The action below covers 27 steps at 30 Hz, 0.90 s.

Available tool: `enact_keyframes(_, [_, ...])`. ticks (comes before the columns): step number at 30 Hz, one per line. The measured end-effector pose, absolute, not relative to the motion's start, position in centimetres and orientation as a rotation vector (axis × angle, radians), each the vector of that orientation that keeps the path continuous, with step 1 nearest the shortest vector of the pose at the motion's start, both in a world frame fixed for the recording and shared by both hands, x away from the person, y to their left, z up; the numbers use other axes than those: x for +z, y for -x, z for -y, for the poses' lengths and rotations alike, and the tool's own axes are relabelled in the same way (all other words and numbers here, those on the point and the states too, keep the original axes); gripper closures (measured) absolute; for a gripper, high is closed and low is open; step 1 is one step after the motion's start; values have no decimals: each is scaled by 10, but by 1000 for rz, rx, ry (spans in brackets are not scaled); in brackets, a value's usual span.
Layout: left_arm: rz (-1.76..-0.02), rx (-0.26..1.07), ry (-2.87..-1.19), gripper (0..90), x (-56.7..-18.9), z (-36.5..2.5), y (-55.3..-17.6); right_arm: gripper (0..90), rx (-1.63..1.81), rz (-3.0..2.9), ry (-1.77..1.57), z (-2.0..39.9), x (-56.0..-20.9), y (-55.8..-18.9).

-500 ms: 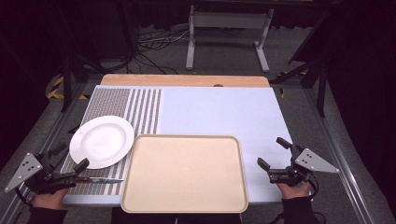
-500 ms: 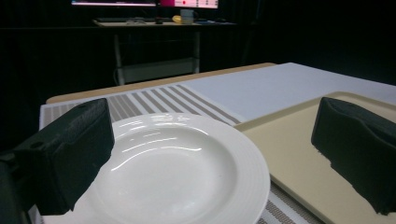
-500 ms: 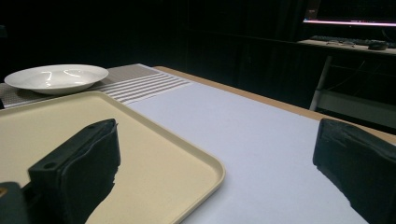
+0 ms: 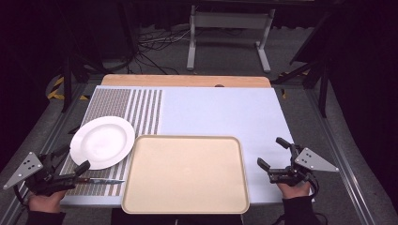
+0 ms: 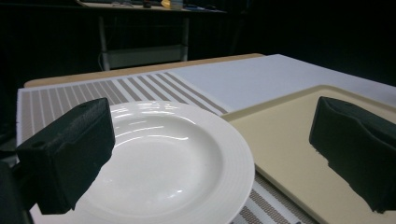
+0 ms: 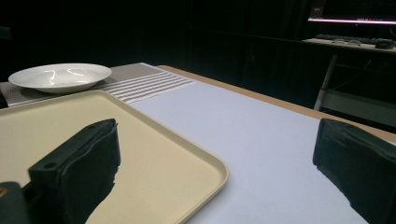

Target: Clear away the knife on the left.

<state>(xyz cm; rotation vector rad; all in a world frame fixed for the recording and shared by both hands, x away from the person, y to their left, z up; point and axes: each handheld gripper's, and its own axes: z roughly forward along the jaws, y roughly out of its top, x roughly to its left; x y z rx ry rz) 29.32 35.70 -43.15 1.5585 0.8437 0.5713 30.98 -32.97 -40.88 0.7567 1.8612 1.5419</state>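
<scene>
A white plate (image 4: 102,141) lies on a striped mat (image 4: 136,105) at the left of the table. Beside it sits an empty beige tray (image 4: 185,174) at the front middle. A knife (image 4: 101,181) lies on the mat between the plate and the table's front edge. My left gripper (image 4: 72,159) is open at the front left corner, its jaws standing wide before the plate (image 5: 159,158) and the tray's rim (image 5: 261,109). My right gripper (image 4: 272,152) is open just right of the tray, with nothing between its jaws; it faces the tray's corner (image 6: 205,163) and the far plate (image 6: 60,77).
A pale sheet (image 4: 220,110) covers the table's right and back, with a wooden strip (image 4: 185,80) along the far edge. Beyond it, cables (image 4: 150,44) and a metal stand (image 4: 227,28) sit on the dark floor. Metal rails (image 4: 328,140) run along both table sides.
</scene>
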Motion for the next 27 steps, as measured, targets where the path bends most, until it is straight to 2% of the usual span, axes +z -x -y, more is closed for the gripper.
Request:
enact_keyframes(7, [-820,595,-1569,7,-426,-354,-293,15,1549,-1866,-759,330,-410,-311])
enact_keyframes(19, [-760,533,-1616,13,-410,-341,-308,15,1548,-1870,-769,329,-411,-312])
enact_keyframes(27, [-732,486,-1704,13,-399,-332,-321,15,1552,-1874,-765,329,-411,-312])
